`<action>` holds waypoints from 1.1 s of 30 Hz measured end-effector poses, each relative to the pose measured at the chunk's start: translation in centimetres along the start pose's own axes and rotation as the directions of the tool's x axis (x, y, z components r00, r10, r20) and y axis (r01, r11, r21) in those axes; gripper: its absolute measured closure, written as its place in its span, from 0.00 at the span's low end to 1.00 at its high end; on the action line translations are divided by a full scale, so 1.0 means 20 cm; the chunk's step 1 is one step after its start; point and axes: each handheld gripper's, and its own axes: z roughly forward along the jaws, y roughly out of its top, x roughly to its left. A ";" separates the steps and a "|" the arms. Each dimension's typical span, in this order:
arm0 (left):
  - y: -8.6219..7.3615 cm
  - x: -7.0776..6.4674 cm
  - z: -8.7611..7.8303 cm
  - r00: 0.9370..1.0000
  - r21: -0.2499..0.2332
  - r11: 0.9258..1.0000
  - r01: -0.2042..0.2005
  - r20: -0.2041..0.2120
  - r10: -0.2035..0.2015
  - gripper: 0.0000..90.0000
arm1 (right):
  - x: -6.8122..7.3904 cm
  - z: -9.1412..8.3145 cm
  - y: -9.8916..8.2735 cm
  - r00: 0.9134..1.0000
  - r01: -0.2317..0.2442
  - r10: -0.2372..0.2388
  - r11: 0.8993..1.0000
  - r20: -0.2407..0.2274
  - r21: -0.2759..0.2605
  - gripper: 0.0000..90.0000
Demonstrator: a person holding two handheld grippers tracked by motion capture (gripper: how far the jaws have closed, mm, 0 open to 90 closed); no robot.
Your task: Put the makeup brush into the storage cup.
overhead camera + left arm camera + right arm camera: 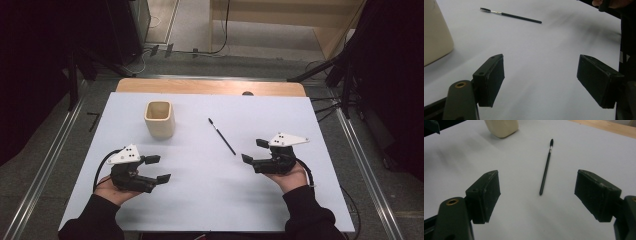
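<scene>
Right gripper view puts the thin black brush [546,168] straight ahead of your right gripper [537,195], lying flat on the white table [579,152] with its bristle tip pointing away from you and its handle end nearest, between the lines of the two jaws, which stand wide apart and hold nothing. The brush is slender and lies flush on the surface, so if you close too high the pads will likely skate over it, and if you press down hard they may flick or roll it away. Come in off-centre and one pad could push it sideways before the other arrives. The cream cup [159,119] stands upright well off to the brush's left, nearer your left gripper [157,169], whose jaws are also spread and empty. Swinging that hand forward carelessly could knock the cup over.
</scene>
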 end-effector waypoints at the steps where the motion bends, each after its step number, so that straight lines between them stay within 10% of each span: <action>1: 0.00 0.00 0.00 1.000 -0.002 1.000 0.001 0.000 -0.001 0.25 | 0.00 0.01 0.01 1.000 0.001 -0.001 1.000 0.001 -0.004 0.24; 33: 0.00 0.00 0.01 1.000 0.006 1.000 -0.001 0.002 0.001 0.25 | 0.02 0.25 0.19 0.998 -0.016 0.020 0.998 0.065 -0.065 0.25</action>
